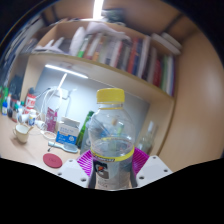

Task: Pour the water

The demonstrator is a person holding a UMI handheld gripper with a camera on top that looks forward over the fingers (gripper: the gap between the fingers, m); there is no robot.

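The gripper [113,160] is holding a clear plastic bottle [111,145] at the lower middle of the frame. Its two fingers are pressing against the bottle's sides, with a purple pad [87,158] showing on the left of the bottle and another on the right, so the jaws are pinching the bottle rather than standing apart from it. The bottle is standing roughly upright, leaning very slightly, and its yellow cap [110,96] is sitting on top, closed. A yellow band is running around the bottle's middle, and the lower part of the bottle is sinking out of sight at the bottom of the frame.

To the left of the bottle, a wooden desk [30,155] is stretching toward the left edge of the frame. A round red coaster [53,159] is lying on it near the bottle. Behind the coaster, a clear glass jug [52,113] is standing on the desk, and just to its right a small blue and white carton [67,132] is sitting. At the far left a small cup [21,131] is resting on the desk.

Across the upper part of the frame, a wooden shelf [100,62] is carrying a row of books [125,50], and a strip light [65,71] is glowing under it.
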